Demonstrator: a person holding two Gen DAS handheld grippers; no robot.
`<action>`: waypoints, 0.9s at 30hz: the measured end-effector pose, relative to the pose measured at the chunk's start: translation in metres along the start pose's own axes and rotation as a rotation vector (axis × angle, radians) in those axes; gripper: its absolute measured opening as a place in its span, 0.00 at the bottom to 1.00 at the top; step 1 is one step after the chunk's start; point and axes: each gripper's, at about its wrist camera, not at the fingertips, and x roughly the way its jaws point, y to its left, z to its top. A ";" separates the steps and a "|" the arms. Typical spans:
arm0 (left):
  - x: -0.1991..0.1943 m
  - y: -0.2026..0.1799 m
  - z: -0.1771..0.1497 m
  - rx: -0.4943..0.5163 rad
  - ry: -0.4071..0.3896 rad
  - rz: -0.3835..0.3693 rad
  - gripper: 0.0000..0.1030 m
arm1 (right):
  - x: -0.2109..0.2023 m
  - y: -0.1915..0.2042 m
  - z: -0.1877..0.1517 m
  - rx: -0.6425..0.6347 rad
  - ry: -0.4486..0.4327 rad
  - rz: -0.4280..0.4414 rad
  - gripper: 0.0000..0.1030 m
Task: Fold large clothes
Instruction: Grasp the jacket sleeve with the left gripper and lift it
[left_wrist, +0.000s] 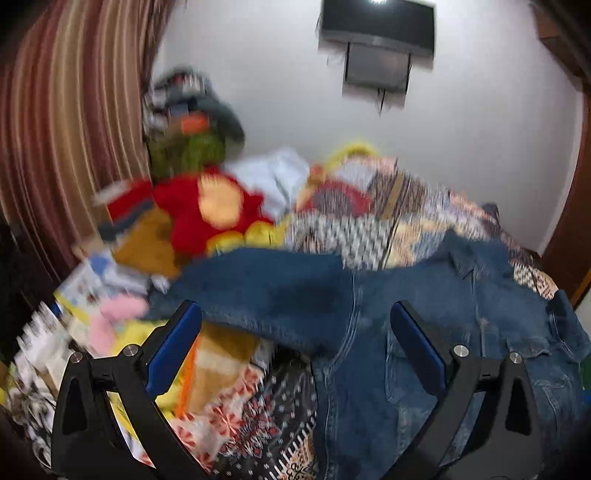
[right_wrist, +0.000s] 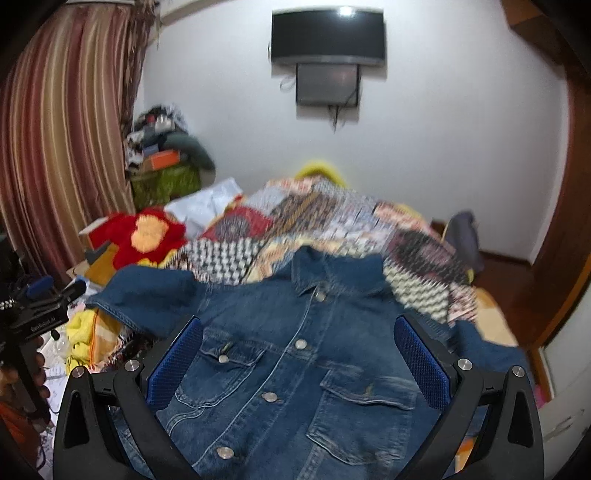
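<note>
We see a blue denim jacket (right_wrist: 295, 354) lying face up on the bed (right_wrist: 491, 306), over a patchwork bedspread (right_wrist: 332, 221), toward the bed's near edge. It is buttoned, with metal buttons (right_wrist: 269, 397) down the middle, two flapped chest pockets and its collar (right_wrist: 314, 266) pointing toward the far wall. Its sleeve (right_wrist: 147, 291) on the left reaches out to the bed's left edge, where yellow and orange cloth (right_wrist: 92, 332) is bunched. From the left wrist view the same sleeve (left_wrist: 258, 280) lies across the frame, though the blur there leaves its cuff unclear to us.

The left hand-held gripper (left_wrist: 295, 339) hangs over the sleeve and the jacket's left side with its blue-padded fingers (left_wrist: 173, 350) spread wide and nothing between them. In the right wrist view we catch it at the far left, gripped by a hand (right_wrist: 22, 373).

The right hand-held gripper (right_wrist: 299, 358) sits above the jacket's chest, its fingers (right_wrist: 424, 362) likewise spread wide, framing both pockets; we cannot say whether they touch the cloth.

Beyond the bed's far left corner sits a red plush toy (right_wrist: 144, 236), beside a striped curtain (right_wrist: 55, 129).
</note>
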 end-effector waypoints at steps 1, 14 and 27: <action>0.014 0.005 -0.003 -0.025 0.046 -0.019 1.00 | 0.013 0.000 0.001 0.006 0.032 0.007 1.00; 0.107 0.069 -0.023 -0.354 0.309 -0.284 0.90 | 0.124 -0.007 -0.025 0.136 0.341 0.137 1.00; 0.124 0.077 0.015 -0.299 0.187 0.039 0.25 | 0.126 -0.015 -0.028 0.192 0.355 0.156 1.00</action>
